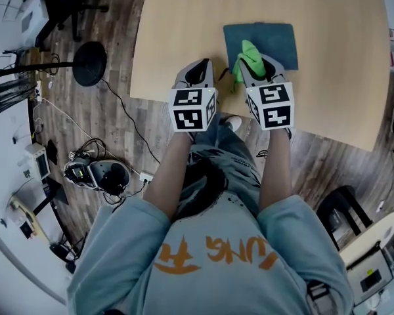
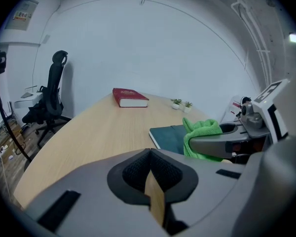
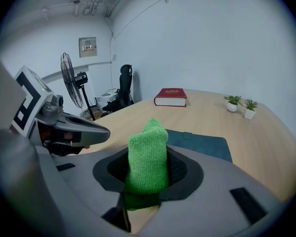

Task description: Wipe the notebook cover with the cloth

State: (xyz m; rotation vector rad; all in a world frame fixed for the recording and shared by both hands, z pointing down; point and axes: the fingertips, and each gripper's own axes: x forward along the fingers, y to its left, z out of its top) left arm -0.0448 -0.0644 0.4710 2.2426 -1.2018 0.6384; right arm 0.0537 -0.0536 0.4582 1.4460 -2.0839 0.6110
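A red book and two small potted plants sit far down the table, well apart from the teal notebook. The right gripper clamps the green cloth at the notebook's near edge. Beside it, the left gripper has its jaws pressed together, empty.

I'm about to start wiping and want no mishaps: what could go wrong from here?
1. The notebook lies loose; the left gripper, shut and empty, is beside it, so it may slide under the wipe.
2. The cloth is bunched in the right gripper; hard jaw tips might scrape the notebook.
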